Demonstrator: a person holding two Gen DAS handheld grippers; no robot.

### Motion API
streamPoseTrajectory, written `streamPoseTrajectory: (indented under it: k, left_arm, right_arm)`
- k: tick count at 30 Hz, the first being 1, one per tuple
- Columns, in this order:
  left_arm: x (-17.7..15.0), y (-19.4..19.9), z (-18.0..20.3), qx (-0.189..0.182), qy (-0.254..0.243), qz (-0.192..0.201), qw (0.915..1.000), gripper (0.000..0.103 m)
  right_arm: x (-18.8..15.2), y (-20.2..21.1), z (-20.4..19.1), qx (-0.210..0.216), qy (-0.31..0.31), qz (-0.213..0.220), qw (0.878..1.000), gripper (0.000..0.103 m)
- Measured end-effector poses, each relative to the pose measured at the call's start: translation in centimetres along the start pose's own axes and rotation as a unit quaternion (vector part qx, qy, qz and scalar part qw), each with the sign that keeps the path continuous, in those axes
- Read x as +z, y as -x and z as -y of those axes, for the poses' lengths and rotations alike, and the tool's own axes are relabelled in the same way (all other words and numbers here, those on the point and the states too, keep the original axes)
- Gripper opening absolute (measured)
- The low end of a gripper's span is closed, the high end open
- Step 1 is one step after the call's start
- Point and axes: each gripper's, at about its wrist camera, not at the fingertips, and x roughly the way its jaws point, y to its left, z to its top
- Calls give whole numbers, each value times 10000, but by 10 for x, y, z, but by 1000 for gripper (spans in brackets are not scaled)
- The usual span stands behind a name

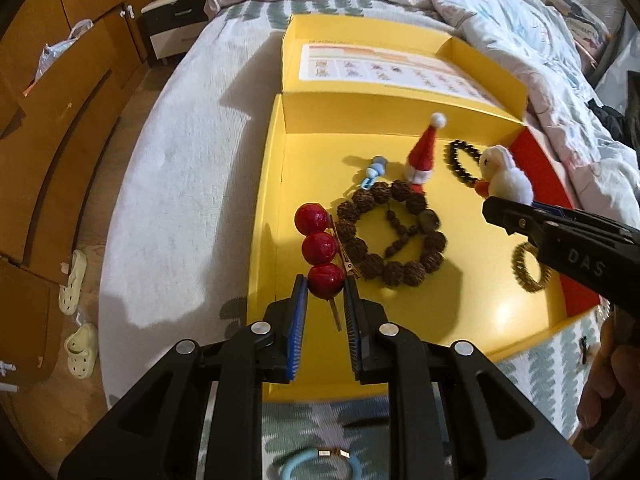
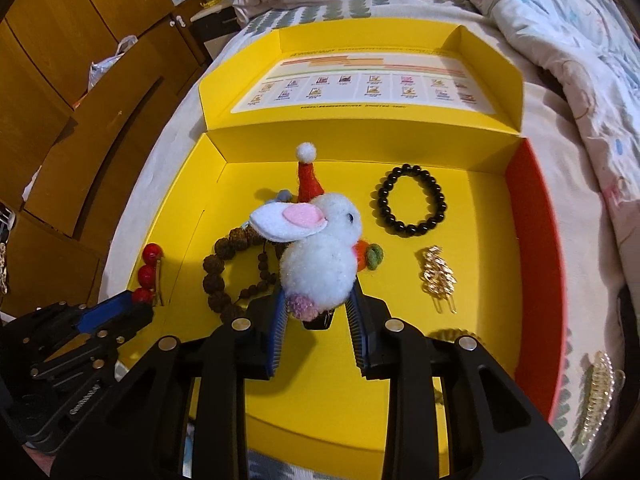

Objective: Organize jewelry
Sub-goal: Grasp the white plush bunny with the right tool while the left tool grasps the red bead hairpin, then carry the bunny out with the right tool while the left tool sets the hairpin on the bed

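A yellow box [image 1: 332, 344] lies open on the bed. My left gripper [image 1: 326, 292] is shut on a red three-ball hair clip [image 1: 318, 246], held over the box's left side; it also shows in the right wrist view [image 2: 146, 274]. My right gripper [image 2: 318, 306] is shut on a white pom-pom rabbit clip [image 2: 318, 258] above the box's middle; the rabbit shows in the left wrist view [image 1: 506, 176]. In the box lie a brown bead bracelet [image 1: 390, 236], a Santa hat clip [image 1: 422, 148], a black bead bracelet [image 2: 412, 200], a gold clip [image 2: 438, 276] and a small blue charm [image 1: 374, 170].
The box lid [image 2: 360, 80] stands open at the back with a printed sheet inside. A gold coil band [image 1: 528, 268] lies in the box by the right gripper. A blue hair tie [image 1: 320, 466] and a pearl clip [image 2: 598, 392] lie on the bed outside. Rumpled quilts [image 1: 520, 20] lie behind.
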Motion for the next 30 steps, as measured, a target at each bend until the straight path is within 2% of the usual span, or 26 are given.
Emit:
streamPoseTrajectory:
  k: [8, 13, 21, 30]
  left_arm:
    - [-23, 43, 3, -216, -56, 228, 9995, 19]
    - [-54, 70, -1, -247, -48, 346, 9991, 19]
    - [-89, 81, -19, 100, -118, 267, 9995, 19]
    - [-118, 52, -47, 290, 102, -324, 9990, 19]
  right_arm:
    - [-22, 58, 6, -82, 42, 310, 9995, 29]
    - [-48, 91, 19, -104, 4, 404, 9991, 29]
    - [-115, 107, 47, -373, 12, 48, 9993, 29]
    - [-156, 94, 63, -554, -211, -492, 9970, 29]
